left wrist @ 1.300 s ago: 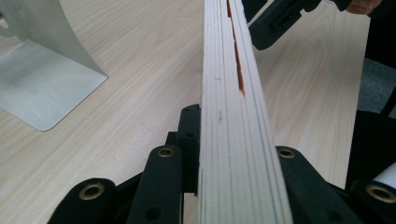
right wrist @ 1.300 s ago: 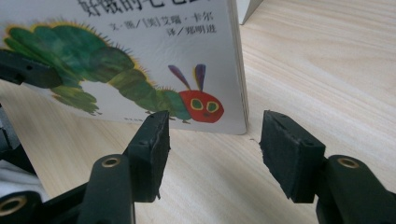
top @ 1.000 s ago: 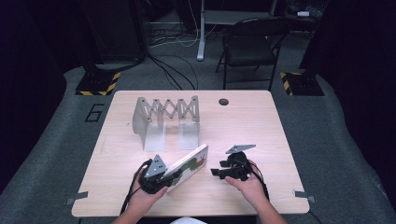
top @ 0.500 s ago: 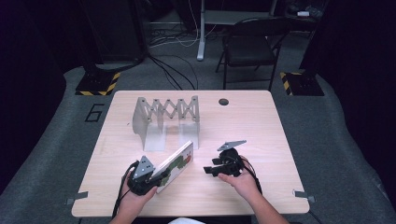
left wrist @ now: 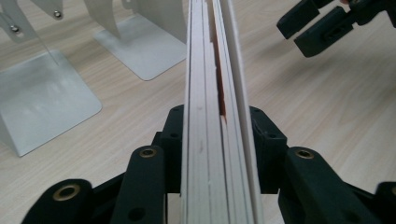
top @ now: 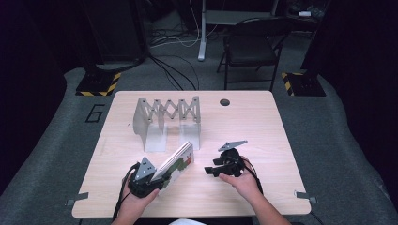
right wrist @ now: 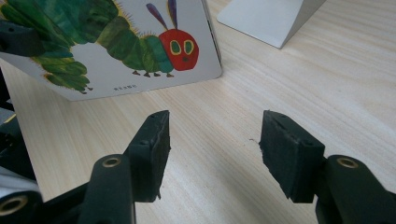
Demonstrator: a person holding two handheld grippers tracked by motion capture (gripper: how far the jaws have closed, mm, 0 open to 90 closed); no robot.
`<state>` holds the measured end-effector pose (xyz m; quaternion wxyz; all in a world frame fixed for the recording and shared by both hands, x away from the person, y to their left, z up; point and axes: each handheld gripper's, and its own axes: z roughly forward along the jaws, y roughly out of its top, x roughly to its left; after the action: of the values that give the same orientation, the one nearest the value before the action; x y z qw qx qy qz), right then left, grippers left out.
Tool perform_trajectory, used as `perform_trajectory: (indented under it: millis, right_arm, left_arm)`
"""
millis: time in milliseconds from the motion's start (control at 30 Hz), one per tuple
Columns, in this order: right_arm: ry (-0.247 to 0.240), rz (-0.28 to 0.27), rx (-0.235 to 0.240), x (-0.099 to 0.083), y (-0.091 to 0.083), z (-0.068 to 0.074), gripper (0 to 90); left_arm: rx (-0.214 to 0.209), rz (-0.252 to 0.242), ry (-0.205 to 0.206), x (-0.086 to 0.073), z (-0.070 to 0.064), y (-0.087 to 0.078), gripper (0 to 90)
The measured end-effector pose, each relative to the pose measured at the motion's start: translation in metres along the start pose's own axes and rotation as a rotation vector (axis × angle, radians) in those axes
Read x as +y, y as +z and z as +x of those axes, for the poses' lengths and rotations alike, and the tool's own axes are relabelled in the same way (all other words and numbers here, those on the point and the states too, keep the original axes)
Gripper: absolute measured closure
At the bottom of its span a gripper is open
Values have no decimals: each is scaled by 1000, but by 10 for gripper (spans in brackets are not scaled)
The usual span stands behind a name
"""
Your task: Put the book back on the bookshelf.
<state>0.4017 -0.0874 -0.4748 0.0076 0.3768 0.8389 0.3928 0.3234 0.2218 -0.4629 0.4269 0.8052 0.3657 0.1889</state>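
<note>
A white board book (top: 176, 162) with a green caterpillar on its cover (right wrist: 116, 42) is held on edge over the table's front, tilted. My left gripper (top: 149, 177) is shut on its near end; its thick page edges (left wrist: 217, 116) rise between the jaws. My right gripper (top: 210, 170) stands open just right of the book, with bare wood between its pads (right wrist: 292, 154). In the left gripper view the right gripper (left wrist: 322, 25) shows at the upper right. A silver accordion book rack (top: 166, 117) stands behind the book.
The light wood table (top: 263, 126) has a round cable hole (top: 225, 102) near its far edge. The rack's metal feet (left wrist: 44, 100) rest close to the book's far end. A folding chair (top: 251, 44) and cables lie on the floor beyond.
Both hands have drawn back toward the front edge and slightly left, carrying the book away from the rack. The right gripper stays open beside it.
</note>
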Motion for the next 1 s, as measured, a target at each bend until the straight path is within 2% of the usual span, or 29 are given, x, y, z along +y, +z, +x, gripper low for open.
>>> perform_trajectory:
  millis: [67, 267, 467, 667, 767, 900, 1000]
  right_arm:
    - [8, 5, -4, -1, 0, 1, 425]
    - [5, 2, -12, -3, -2, 0, 425]
    - [26, -1, -23, -7, -6, -2, 425]
    - [26, -3, -30, -10, -9, -3, 425]
    - [32, -1, -34, -11, -9, -3, 425]
    - [23, -7, -35, -11, -9, -4, 425]
    - [32, -1, -36, -11, -9, -4, 425]
  left_arm:
    - [-15, 3, -7, 1, 1, 1, 639]
    - [-25, 23, 1, 5, 0, 5, 641]
    - [-22, 49, 14, 8, -3, 8, 651]
    - [-22, 60, 19, 11, -3, 9, 686]
    - [-50, 70, 30, 13, -3, 9, 732]
    - [-48, 86, 62, 14, -7, 9, 751]
    - [-52, 88, 66, 14, -7, 9, 755]
